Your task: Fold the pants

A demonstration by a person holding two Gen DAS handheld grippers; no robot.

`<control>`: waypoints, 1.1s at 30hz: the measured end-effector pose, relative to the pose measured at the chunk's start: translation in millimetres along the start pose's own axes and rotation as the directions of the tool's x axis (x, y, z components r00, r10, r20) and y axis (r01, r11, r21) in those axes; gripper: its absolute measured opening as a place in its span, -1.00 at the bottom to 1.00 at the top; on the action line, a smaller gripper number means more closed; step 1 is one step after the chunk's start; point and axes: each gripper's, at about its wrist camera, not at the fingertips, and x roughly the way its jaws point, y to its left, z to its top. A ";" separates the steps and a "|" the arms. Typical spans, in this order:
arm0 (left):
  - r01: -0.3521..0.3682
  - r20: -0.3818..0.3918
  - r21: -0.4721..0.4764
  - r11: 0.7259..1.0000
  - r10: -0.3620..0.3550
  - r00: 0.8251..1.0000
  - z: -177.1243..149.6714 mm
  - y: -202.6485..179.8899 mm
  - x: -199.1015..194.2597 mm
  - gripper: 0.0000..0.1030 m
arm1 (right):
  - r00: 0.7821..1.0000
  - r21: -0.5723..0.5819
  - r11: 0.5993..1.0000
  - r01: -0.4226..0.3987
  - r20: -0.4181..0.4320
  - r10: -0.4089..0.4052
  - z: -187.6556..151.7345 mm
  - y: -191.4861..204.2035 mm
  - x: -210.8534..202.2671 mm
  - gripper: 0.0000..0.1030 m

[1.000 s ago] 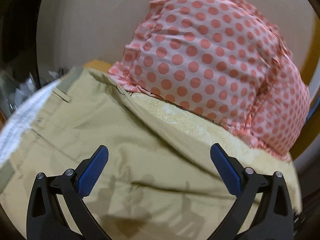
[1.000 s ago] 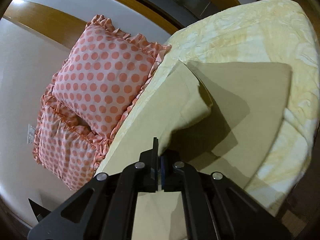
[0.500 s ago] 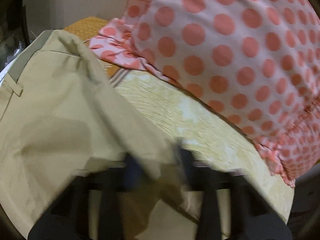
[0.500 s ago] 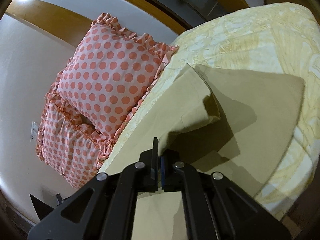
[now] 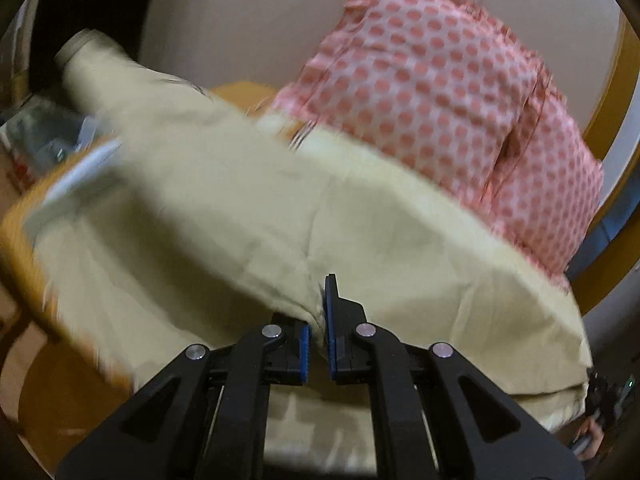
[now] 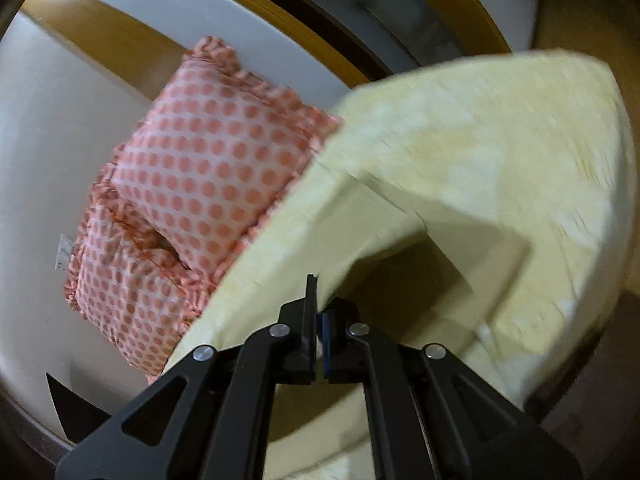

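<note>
My left gripper (image 5: 317, 330) is pinching a fold of the tan pants (image 5: 208, 184). The blue pads (image 5: 330, 312) are squeezed tight on the cloth. From there the pants stretch away up and to the left, and the gray waistband end (image 5: 82, 42) is lifted high at the far top left. So the long way of the pants runs from my gripper out to that corner. The picture is blurry there.

My right gripper (image 6: 318, 334) is also pinched shut on an edge of the pants (image 6: 360, 224). The cloth rises from it and bends over like an arch, with a dark gap underneath.

The pants hang over the yellow bed cover (image 6: 500, 128). Two pink spotted pillows (image 5: 432, 92) lean on the white wall (image 6: 48, 128) just beside the pants.
</note>
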 end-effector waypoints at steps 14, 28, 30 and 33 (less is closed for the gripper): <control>0.033 -0.025 -0.039 0.999 -0.034 0.999 -28.6 14.2 -2.7 -0.88 | 0.998 0.030 0.998 0.047 0.033 -0.048 -3.3 -20.1 -30.5 -0.97; -0.020 0.071 0.029 0.999 0.017 0.997 -49.7 20.2 -33.6 0.10 | 0.953 -0.105 0.956 0.274 0.164 -0.255 -0.9 -20.6 -39.7 0.01; -0.045 0.106 0.011 0.999 0.044 0.993 -49.3 24.8 -42.3 0.11 | 0.972 -0.145 0.966 0.215 0.123 -0.198 -8.6 -13.8 -33.2 -0.06; -0.051 0.147 -0.012 0.999 0.053 0.988 -46.5 29.1 -51.5 0.16 | 0.979 -0.196 0.963 0.187 0.114 -0.167 -19.2 -6.1 -27.7 -0.34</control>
